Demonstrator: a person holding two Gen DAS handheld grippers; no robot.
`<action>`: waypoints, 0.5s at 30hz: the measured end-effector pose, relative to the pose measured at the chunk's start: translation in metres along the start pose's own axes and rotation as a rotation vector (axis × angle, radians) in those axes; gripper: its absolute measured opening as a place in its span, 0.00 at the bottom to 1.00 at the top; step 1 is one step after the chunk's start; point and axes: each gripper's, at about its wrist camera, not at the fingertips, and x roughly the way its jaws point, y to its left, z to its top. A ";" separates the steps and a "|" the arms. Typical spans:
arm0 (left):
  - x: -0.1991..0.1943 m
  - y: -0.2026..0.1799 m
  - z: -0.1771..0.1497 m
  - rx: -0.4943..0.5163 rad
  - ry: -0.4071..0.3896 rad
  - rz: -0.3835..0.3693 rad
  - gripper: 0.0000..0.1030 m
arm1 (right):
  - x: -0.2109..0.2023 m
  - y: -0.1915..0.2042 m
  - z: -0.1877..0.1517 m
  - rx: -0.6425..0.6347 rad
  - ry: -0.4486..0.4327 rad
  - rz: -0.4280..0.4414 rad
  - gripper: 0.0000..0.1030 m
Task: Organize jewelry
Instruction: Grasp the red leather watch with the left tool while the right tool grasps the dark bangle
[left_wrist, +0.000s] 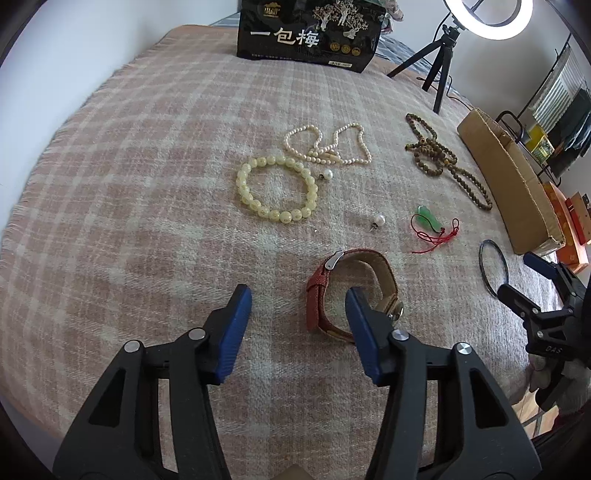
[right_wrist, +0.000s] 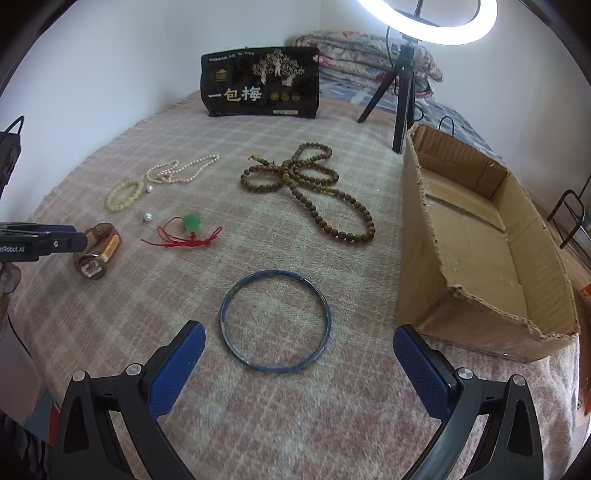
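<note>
A watch with a red strap (left_wrist: 316, 306) lies on its side on the plaid blanket (left_wrist: 147, 184). My left gripper (left_wrist: 296, 291) is open just above it: the strap's near side lies between the fingers and touches neither pad. The right finger covers part of the watch's loop. From the right wrist view, the left gripper (right_wrist: 79, 238) hangs over the watch (right_wrist: 98, 258). A thin blue bangle (right_wrist: 273, 272) lies flat just ahead of my right gripper (right_wrist: 299, 326), which is wide open and empty. The bangle (left_wrist: 481, 258) and right gripper (left_wrist: 515, 273) also show at the left view's right edge.
Further back lie a yellow bead bracelet (left_wrist: 240, 184), a pearl necklace (left_wrist: 325, 149), brown prayer beads (right_wrist: 295, 177), a green pendant on red cord (right_wrist: 192, 221) and two pearl earrings (left_wrist: 379, 220). An open cardboard box (right_wrist: 424, 240) stands right. A black bag (right_wrist: 258, 88) and ring-light tripod (right_wrist: 402, 92) stand behind.
</note>
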 end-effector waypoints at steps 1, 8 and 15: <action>0.001 0.000 0.000 0.000 0.000 0.000 0.52 | 0.004 0.000 0.001 0.007 0.009 0.007 1.00; 0.007 0.000 0.004 0.004 0.000 0.000 0.48 | 0.019 0.004 0.003 -0.004 0.066 0.008 1.00; 0.011 -0.001 0.006 0.007 0.001 0.001 0.40 | 0.021 0.007 0.004 -0.010 0.085 0.010 0.97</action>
